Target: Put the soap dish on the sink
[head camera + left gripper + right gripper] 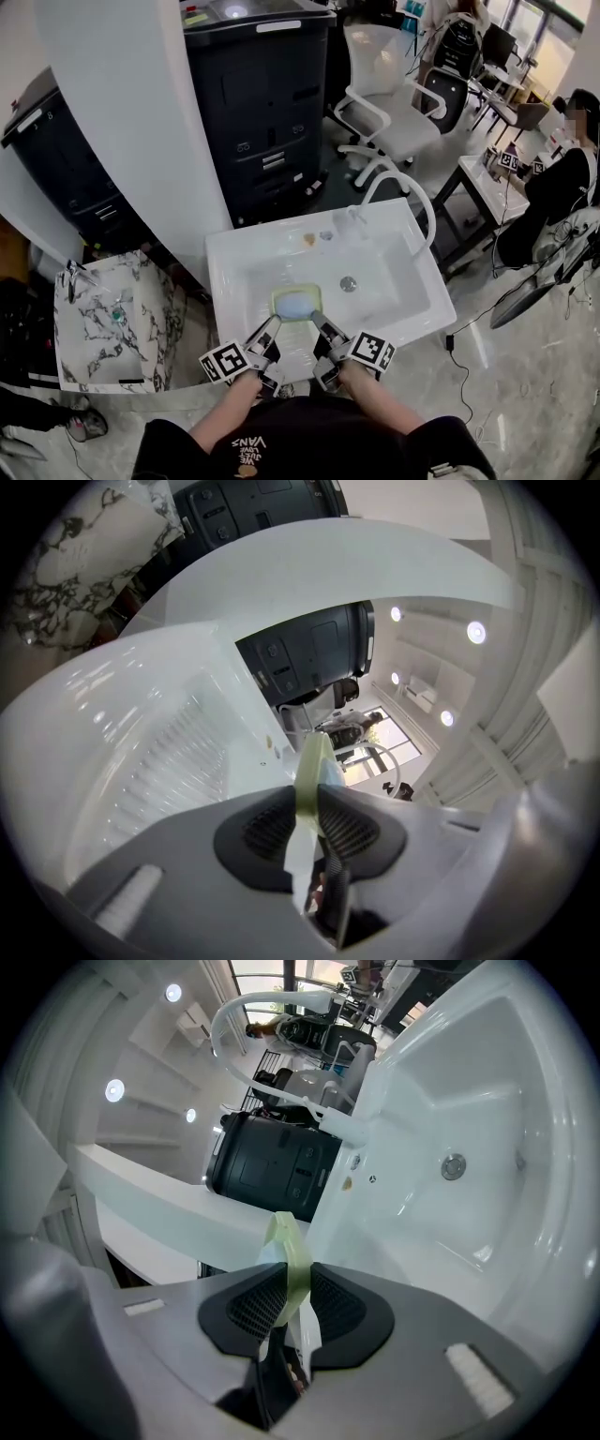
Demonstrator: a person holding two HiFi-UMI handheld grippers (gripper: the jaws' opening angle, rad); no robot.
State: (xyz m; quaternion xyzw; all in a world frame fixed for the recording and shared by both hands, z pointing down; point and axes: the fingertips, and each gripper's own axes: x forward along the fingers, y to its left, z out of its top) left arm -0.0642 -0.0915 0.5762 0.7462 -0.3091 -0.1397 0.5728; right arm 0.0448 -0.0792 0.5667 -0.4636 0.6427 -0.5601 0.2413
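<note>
A pale green soap dish [296, 303] with a light blue soap in it hangs over the near part of the white sink [412, 281]. My left gripper [274, 324] is shut on the dish's left rim and my right gripper [319, 322] on its right rim. In the left gripper view the green rim [311, 780] stands edge-on between the dark pads. The right gripper view shows the same rim [291, 1255] pinched between its pads, with the basin and its drain [454, 1166] beyond. The curved white faucet [412, 192] rises at the sink's far side.
A marble-patterned sink [112, 323] stands to the left. A white column [131, 122] and a dark cabinet [262, 112] lie behind the sink. A white office chair [389, 103] and a seated person [553, 187] are at the back right.
</note>
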